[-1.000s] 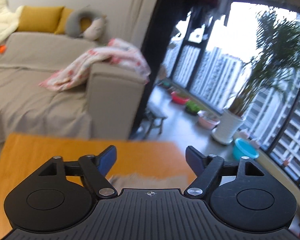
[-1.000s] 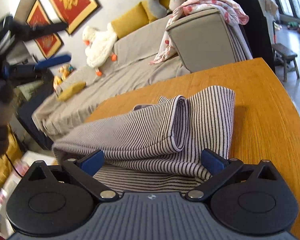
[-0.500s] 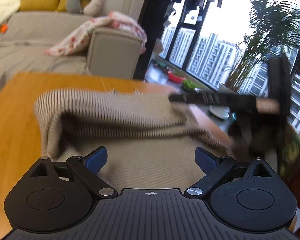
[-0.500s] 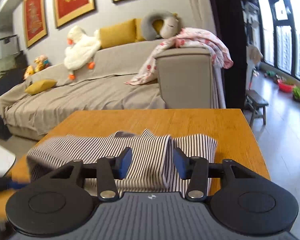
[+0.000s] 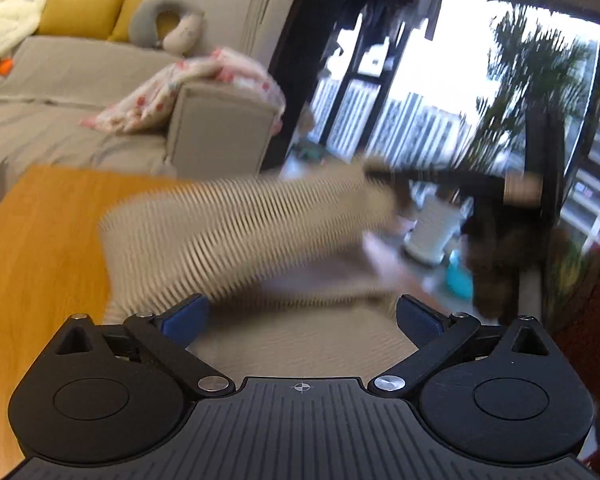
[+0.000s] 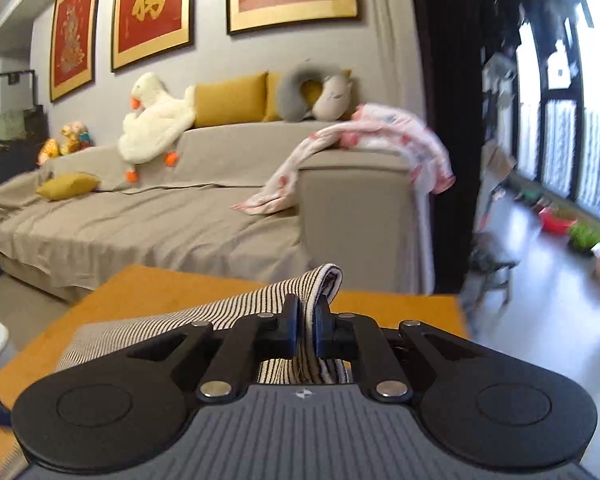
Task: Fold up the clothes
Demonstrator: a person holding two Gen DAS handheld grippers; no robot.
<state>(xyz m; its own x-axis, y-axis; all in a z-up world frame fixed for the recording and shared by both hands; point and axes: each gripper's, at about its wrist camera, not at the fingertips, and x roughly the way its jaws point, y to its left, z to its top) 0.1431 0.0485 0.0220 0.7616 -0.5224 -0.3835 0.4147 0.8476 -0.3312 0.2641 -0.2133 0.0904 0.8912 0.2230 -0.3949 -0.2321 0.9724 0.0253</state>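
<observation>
A black-and-white striped garment (image 5: 236, 236) lies partly folded on the orange wooden table (image 5: 40, 248). My right gripper (image 6: 306, 326) is shut on a fold of the striped garment (image 6: 320, 284) and lifts that edge off the table (image 6: 148, 292). In the left wrist view the right gripper (image 5: 388, 184) shows blurred at the garment's raised right end. My left gripper (image 5: 300, 316) is open and empty, its blue pads on either side of the near part of the cloth.
A grey-covered sofa (image 6: 148, 216) stands beyond the table with a white goose toy (image 6: 156, 116), yellow cushions and a pink floral blanket (image 6: 380, 140) over its arm. Tall windows, a potted palm (image 5: 532, 92) and floor pots are to the right.
My right gripper closed on the garment's fold and raised it. The garment's right end lifted and swept across the left wrist view, which is motion-blurred. My left gripper stayed open.
</observation>
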